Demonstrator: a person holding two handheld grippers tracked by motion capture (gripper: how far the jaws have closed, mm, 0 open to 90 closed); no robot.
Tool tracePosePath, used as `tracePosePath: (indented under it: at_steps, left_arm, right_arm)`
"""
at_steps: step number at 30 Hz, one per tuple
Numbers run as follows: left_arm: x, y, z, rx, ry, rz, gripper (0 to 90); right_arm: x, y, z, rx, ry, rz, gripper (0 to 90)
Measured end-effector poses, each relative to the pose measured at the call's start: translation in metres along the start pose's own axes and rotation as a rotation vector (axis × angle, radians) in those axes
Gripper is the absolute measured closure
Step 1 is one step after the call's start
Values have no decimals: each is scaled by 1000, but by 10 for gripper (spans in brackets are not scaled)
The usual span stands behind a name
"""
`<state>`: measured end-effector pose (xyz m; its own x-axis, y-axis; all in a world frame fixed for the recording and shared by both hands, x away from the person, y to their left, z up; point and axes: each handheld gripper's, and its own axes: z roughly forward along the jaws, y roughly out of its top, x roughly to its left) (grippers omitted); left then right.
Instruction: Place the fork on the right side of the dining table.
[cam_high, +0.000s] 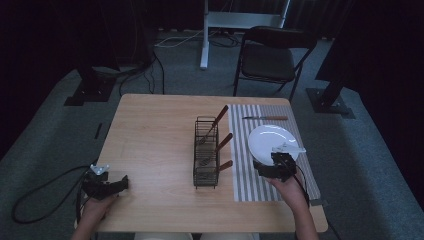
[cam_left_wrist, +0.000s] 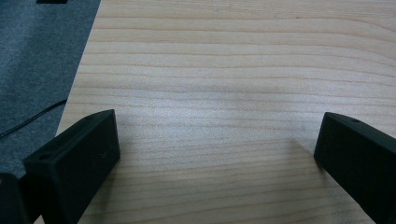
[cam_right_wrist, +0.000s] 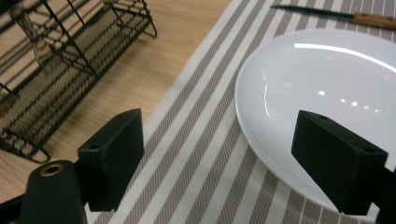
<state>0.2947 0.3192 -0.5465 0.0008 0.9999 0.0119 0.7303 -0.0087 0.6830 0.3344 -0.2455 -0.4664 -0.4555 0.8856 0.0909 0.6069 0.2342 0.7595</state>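
A white plate (cam_high: 270, 140) lies on a grey striped placemat (cam_high: 245, 175) at the table's right. My right gripper (cam_high: 274, 169) hovers at the plate's near rim, open, its jaws wide over the plate (cam_right_wrist: 327, 88) edge and the placemat (cam_right_wrist: 210, 154), holding nothing. A black wire cutlery rack (cam_high: 206, 155) stands mid-table with three wooden-handled utensils (cam_high: 223, 142) leaning in it. A wooden-handled knife (cam_high: 265, 118) lies on the placemat beyond the plate. My left gripper (cam_high: 112, 185) rests open near the table's front left corner, with only bare wood (cam_left_wrist: 219, 93) between its jaws.
The wooden table (cam_high: 155, 130) has free surface on its left half. A black folding chair (cam_high: 270, 55) stands behind the table, with stand bases (cam_high: 87, 92) and cables on the carpet around it. The rack (cam_right_wrist: 60, 60) sits close left of my right gripper.
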Motion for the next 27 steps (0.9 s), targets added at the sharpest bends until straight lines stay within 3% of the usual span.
tracePosePath:
  at_steps: [27]
  left_arm:
    - [0, 0, 0, 0, 0, 0, 6]
  right_arm:
    - [6, 61, 30, -30, 41, -9, 181]
